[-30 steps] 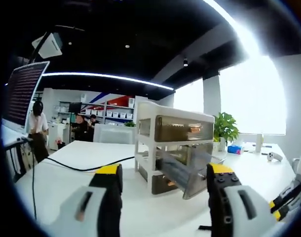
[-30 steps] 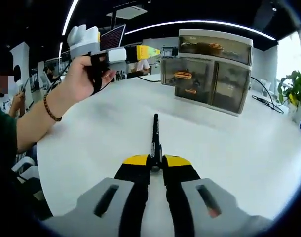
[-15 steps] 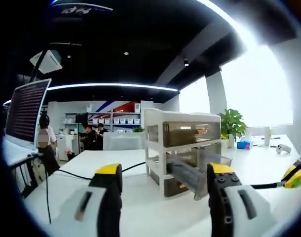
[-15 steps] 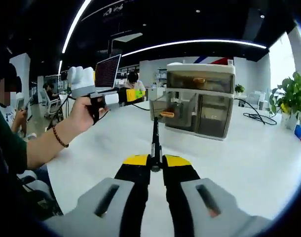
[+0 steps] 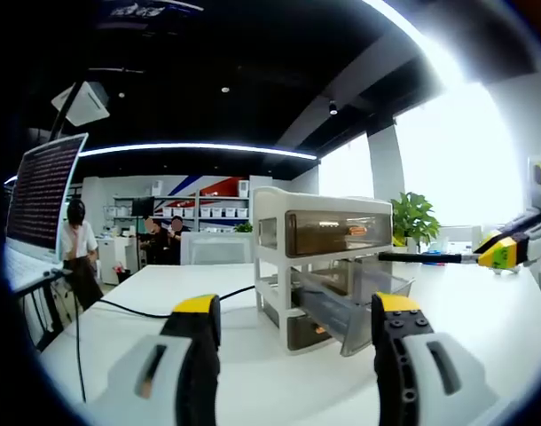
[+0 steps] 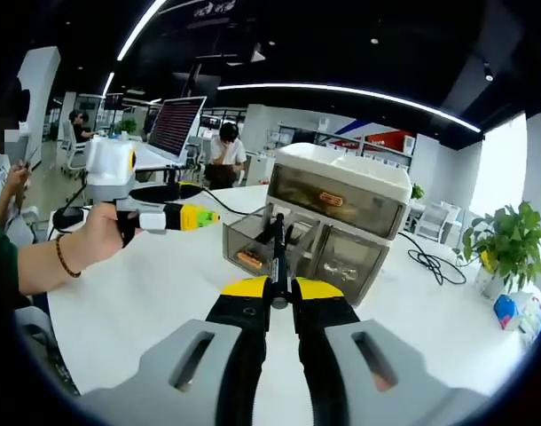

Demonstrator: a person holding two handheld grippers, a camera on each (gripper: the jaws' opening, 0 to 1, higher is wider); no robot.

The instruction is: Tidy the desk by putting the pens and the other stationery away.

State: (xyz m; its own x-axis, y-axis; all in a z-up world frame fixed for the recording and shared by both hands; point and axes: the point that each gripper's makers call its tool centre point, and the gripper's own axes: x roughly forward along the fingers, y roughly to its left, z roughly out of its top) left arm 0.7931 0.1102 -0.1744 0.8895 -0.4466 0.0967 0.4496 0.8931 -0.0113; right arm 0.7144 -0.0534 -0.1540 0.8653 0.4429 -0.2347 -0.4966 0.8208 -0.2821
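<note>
A: Landmark is the drawer unit [image 6: 340,217], white frame with smoky translucent drawers, standing on the white worktop [image 6: 129,302]. Right claw [image 6: 280,295]?

B: Clamped on a black pen [image 6: 277,253], jaws tight together around its near end. The pen points straight ahead at the drawer unit, tip over the pulled-out drawer [image 6: 249,247] on the unit's near-left side. Can't tell if the tip touches the drawer.

A: Anything in that drawer?

B: A small orange item [image 6: 249,259] lies inside it. Another orange thing shows through the top drawer front, too blurry to name.

A: Left claw [image 5: 294,321]?

B: Jaws spread wide, nothing between them. It hangs above the worktop, in front of the drawer unit [image 5: 328,257]. In the right gripper view it shows to the left of the unit, held by a hand [image 6: 102,238] with a bead bracelet on the wrist, well apart from the drawer.

A: Left gripper view, pen?

B: Pen [image 5: 426,258] comes in from the right, held level by the right claw's yellow tip, its point reaching over the open drawer [image 5: 341,302] of the unit.

A: Rest?

B: Black cable [image 5: 155,308] runs across the worktop to the left of the unit. Potted plant [image 6: 505,253] right of the unit, monitor [image 6: 171,126] behind and left of it. People at the back of the room behind the unit.
</note>
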